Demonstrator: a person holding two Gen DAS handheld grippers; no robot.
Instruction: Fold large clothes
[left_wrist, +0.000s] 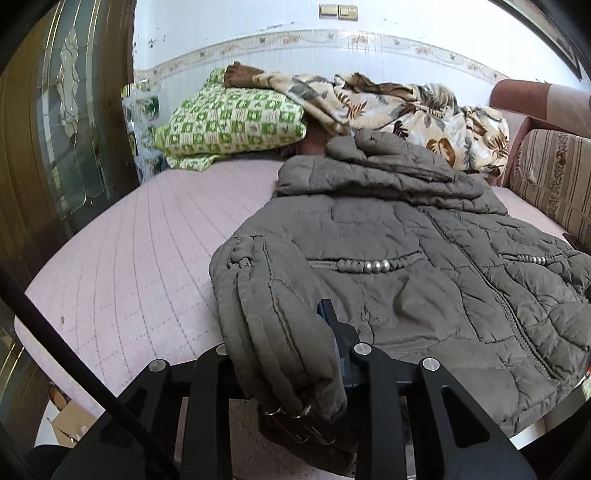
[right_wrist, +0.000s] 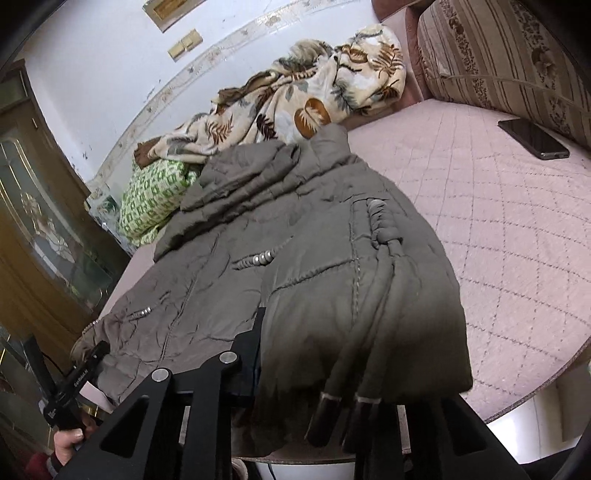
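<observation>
A grey-brown quilted jacket (left_wrist: 424, 258) lies front up on the pink quilted bed (left_wrist: 122, 266), hood toward the wall. My left gripper (left_wrist: 284, 354) is shut on the jacket's left sleeve cuff (left_wrist: 291, 384), which drapes over the fingers and hides one of them. My right gripper (right_wrist: 314, 354) is shut on the right sleeve (right_wrist: 369, 314) of the jacket (right_wrist: 240, 229), folded in over the body; the cloth covers the right finger. The bed also shows in the right wrist view (right_wrist: 517, 240).
A green checked blanket (left_wrist: 229, 118) and a leaf-print blanket (left_wrist: 399, 107) are piled at the wall side. A striped sofa cushion (right_wrist: 498, 55) stands at the right, with a black phone (right_wrist: 532, 138) on the bed by it. A wooden door (left_wrist: 55, 129) is left.
</observation>
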